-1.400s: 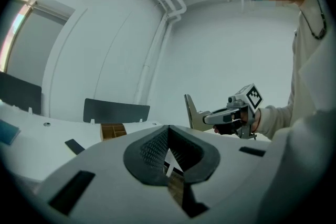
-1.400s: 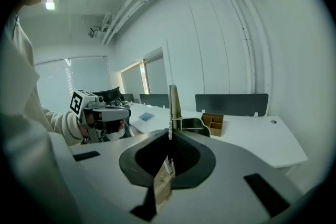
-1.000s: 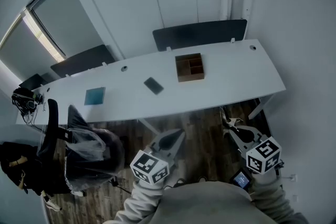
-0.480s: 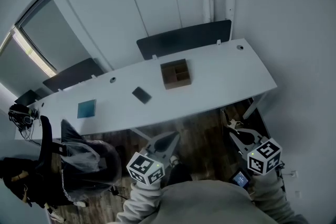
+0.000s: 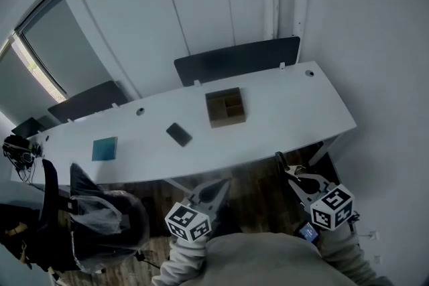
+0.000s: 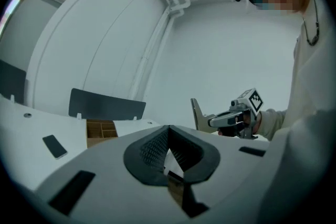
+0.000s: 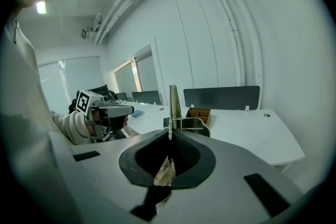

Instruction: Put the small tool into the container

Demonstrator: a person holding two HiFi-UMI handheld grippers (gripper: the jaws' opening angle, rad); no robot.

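A brown wooden container point(image 5: 225, 107) with compartments stands on the long white table point(image 5: 288, 110), also seen as the container point(image 6: 100, 132) and the container point(image 7: 200, 113) in the gripper views. A small flat dark tool point(image 5: 178, 134) lies on the table to its left, the same tool point(image 6: 54, 146) showing in the left gripper view. My left gripper point(image 5: 221, 182) is held low, over the floor in front of the table, jaws together and empty. My right gripper point(image 5: 281, 161) is also short of the table edge, shut, with nothing seen between its jaws.
A teal square point(image 5: 104, 149) lies at the table's left part. Two dark chair backs point(image 5: 238, 58) stand behind the table by the wall. An office chair draped in plastic point(image 5: 100, 218) stands at the left on the wooden floor point(image 5: 258, 167).
The head view has shifted, so the table sits slightly differently in the frame. Both grippers stay low in front of the table; nothing on the table has moved.
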